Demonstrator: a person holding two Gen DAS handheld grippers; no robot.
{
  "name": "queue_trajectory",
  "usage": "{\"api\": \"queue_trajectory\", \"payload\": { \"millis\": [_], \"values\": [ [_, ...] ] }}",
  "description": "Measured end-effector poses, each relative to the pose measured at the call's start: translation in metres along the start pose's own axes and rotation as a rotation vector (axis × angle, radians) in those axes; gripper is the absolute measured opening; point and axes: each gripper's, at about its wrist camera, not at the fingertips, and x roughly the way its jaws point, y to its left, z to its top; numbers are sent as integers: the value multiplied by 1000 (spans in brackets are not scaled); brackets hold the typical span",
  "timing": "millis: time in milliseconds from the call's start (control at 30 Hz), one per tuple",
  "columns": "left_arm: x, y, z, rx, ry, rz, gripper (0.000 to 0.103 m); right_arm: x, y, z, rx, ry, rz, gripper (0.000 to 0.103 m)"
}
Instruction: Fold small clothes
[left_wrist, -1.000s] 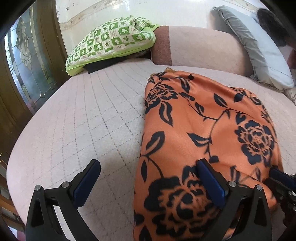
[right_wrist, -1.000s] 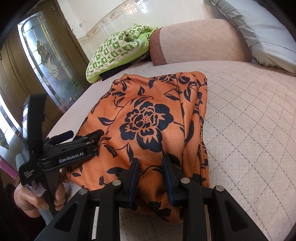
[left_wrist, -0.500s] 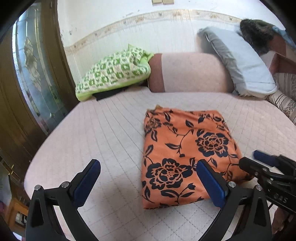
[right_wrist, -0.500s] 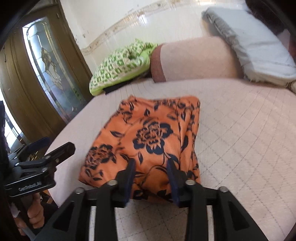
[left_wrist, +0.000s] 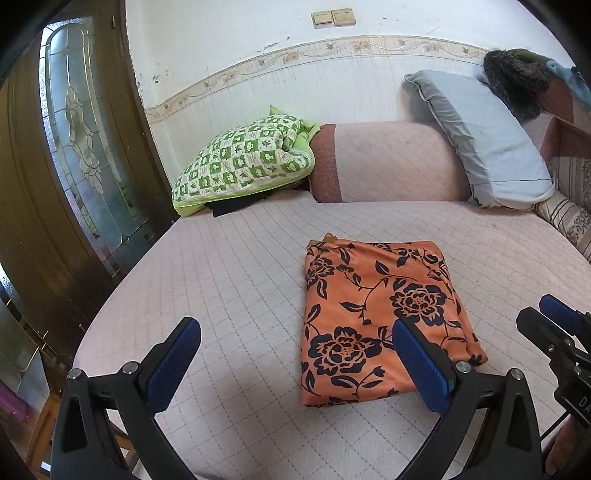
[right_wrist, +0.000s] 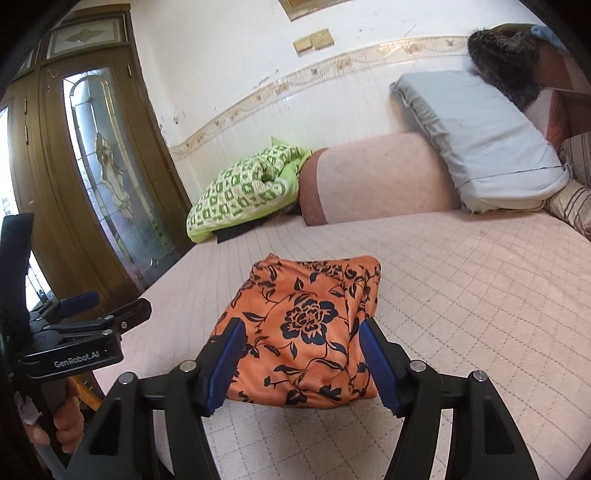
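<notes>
An orange garment with black flowers (left_wrist: 373, 317) lies folded into a flat rectangle on the pink quilted bed (left_wrist: 240, 280). It also shows in the right wrist view (right_wrist: 303, 332). My left gripper (left_wrist: 295, 362) is open and empty, held back from the garment's near left edge. My right gripper (right_wrist: 301, 365) is open and empty, just in front of the garment's near edge, apart from it. The right gripper shows at the right edge of the left wrist view (left_wrist: 554, 332). The left gripper shows at the left of the right wrist view (right_wrist: 85, 325).
A green checked quilt (left_wrist: 243, 158) and a pink bolster (left_wrist: 388, 162) lie at the head of the bed. A grey pillow (left_wrist: 484, 144) leans at the back right. A wooden door with patterned glass (left_wrist: 77, 147) stands on the left.
Both grippers have pulled back from the garment. The right gripper, shut on the garment's near edge a second ago, has opened and let go. The garment lies still.
</notes>
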Motion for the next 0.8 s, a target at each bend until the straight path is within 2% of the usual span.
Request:
{"api": "queue_trajectory", "payload": {
  "millis": [267,400,567,800],
  "values": [
    [-20,6,13,-16,-12,-7,103,-23,16,2,-43,-42,-24,68],
    [-33,15,20,-22,-28,-17,103,-28,26,3,-63,-32,-76,68],
    [-52,34,30,-55,-54,-35,103,-36,38,10,-85,-30,-59,68],
    [-104,71,42,-68,-193,5,103,-34,60,28,-126,-26,-17,68]
  ]
}}
